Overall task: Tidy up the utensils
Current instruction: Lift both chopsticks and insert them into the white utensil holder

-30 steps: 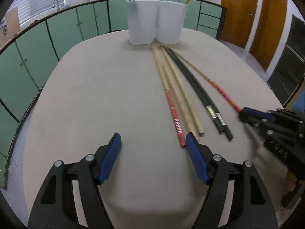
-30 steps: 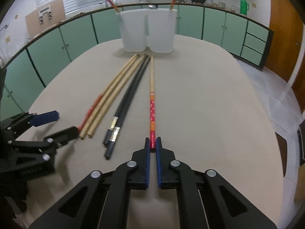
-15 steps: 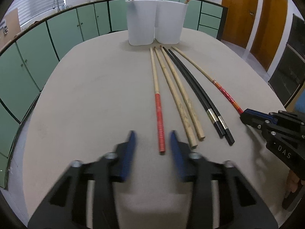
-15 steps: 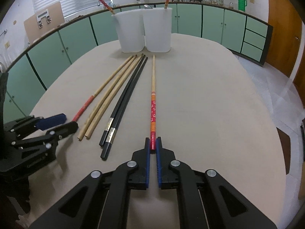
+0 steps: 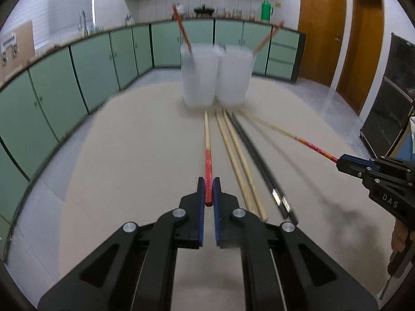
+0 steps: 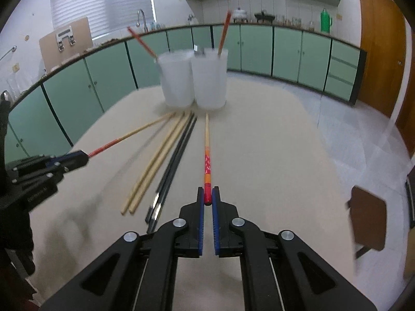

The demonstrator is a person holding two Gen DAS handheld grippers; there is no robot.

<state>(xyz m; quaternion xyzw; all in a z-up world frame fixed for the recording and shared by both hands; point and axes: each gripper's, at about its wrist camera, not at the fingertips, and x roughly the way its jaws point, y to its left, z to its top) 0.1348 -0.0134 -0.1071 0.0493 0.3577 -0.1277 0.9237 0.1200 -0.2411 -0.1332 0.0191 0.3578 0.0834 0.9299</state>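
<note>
My left gripper [image 5: 208,191] is shut on the red end of a bamboo chopstick [image 5: 207,140] and holds it above the beige table [image 5: 124,171]. My right gripper [image 6: 207,196] is shut on a red-and-orange patterned chopstick [image 6: 207,163], also raised. Both sticks point at two white cups [image 5: 199,75] [image 5: 234,75] at the far edge, each with one chopstick leaning in it. A plain bamboo pair [image 5: 240,163] and a black pair [image 5: 259,163] lie flat between the held sticks. The left gripper [image 6: 77,156] and the right gripper [image 5: 346,164] each appear in the other's view.
Green cabinets [image 5: 52,98] run round the left and back of the room, and wooden doors [image 5: 321,31] stand at the right. A brown chair seat [image 6: 368,215] sits off the table's right side. Bare tabletop lies left of the sticks.
My left gripper closed onto the red-ended chopstick. Both grippers then rose from the table, carrying the near ends of their chopsticks up. The bamboo and black pairs stayed put.
</note>
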